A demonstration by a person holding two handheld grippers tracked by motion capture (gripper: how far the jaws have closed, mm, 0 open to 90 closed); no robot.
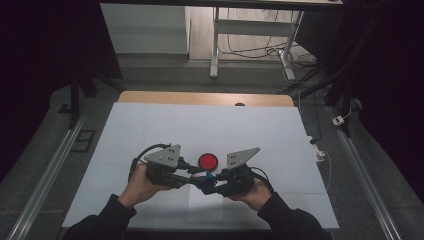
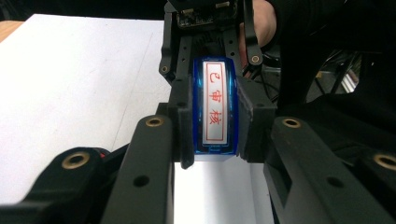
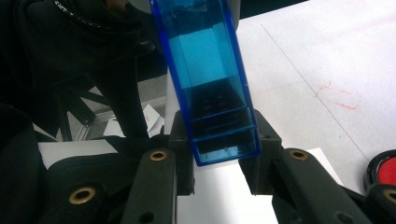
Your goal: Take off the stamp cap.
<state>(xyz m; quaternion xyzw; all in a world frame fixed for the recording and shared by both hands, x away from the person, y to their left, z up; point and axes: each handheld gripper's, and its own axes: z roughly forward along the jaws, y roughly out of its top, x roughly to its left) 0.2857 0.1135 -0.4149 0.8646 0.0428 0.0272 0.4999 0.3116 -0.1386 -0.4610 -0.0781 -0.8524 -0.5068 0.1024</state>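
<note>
A blue see-through stamp (image 1: 206, 175) hangs just above the white sheet, between both grippers at the table's near middle. In the left gripper view the stamp (image 2: 215, 105) shows a white label with red characters, and my left gripper (image 2: 215, 144) is shut on its blue sides. The right gripper's jaws hold its far end there. In the right gripper view the stamp's hollow blue body (image 3: 205, 70) slants up and to the left, and my right gripper (image 3: 219, 161) is shut on its lower end. A round red ink pad (image 1: 208, 161) lies just beyond the jaws.
A white sheet (image 1: 200, 125) covers the wooden table (image 1: 150, 96). Faint red stamp marks (image 3: 341, 95) are on the sheet, near the ink pad (image 3: 385, 170). Past the table's far edge stand desk legs and cables (image 1: 280, 50) on the floor.
</note>
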